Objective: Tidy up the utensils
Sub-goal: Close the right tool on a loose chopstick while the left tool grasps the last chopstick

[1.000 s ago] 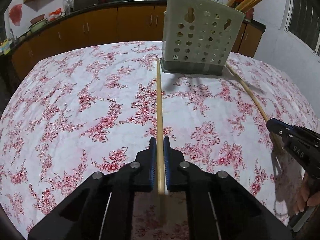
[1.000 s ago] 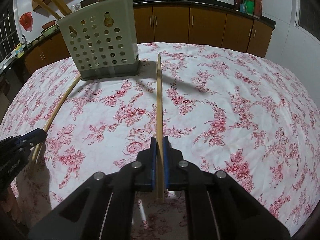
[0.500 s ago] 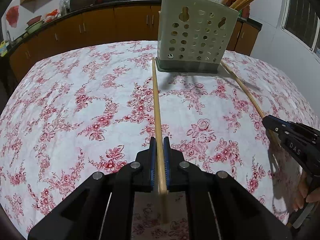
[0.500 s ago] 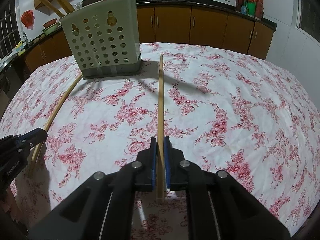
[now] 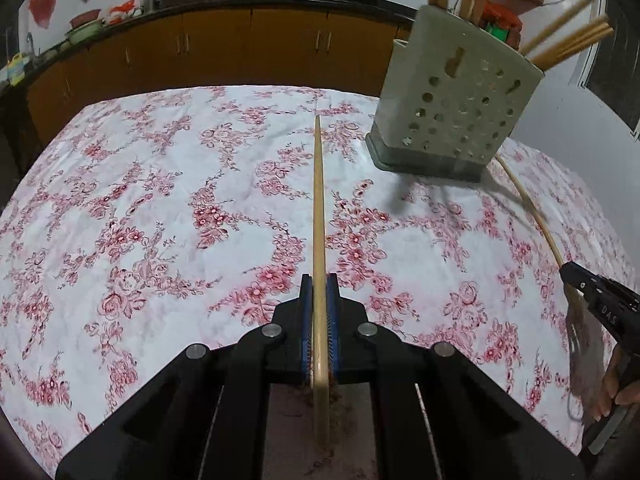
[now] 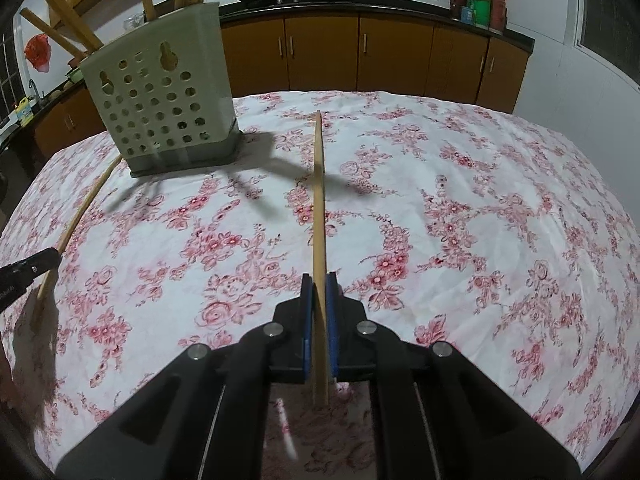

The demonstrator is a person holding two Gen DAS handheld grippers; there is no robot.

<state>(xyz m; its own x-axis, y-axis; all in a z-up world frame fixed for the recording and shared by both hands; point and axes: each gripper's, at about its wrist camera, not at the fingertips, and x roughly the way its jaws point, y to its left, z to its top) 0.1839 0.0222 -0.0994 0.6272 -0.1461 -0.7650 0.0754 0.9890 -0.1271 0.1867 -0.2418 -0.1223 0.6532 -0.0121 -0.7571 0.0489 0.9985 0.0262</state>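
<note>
2 chopsticks are in hand at once: the left gripper (image 5: 319, 308) is clamped on one chopstick (image 5: 318, 208) and the right gripper (image 6: 319, 308) on the other chopstick (image 6: 318, 200), each stick pinched near its butt and pointing out over the floral tablecloth (image 5: 140, 208) toward the far edge of the table. The perforated utensil holder (image 5: 452, 108), already holding several sticks, stands near that far edge between the 2 grippers. Judging by this, the carry step is under way, and the next move calls for raising each stick, tipping it upright and lowering its tip into the holder's open top before the jaws part.
</note>
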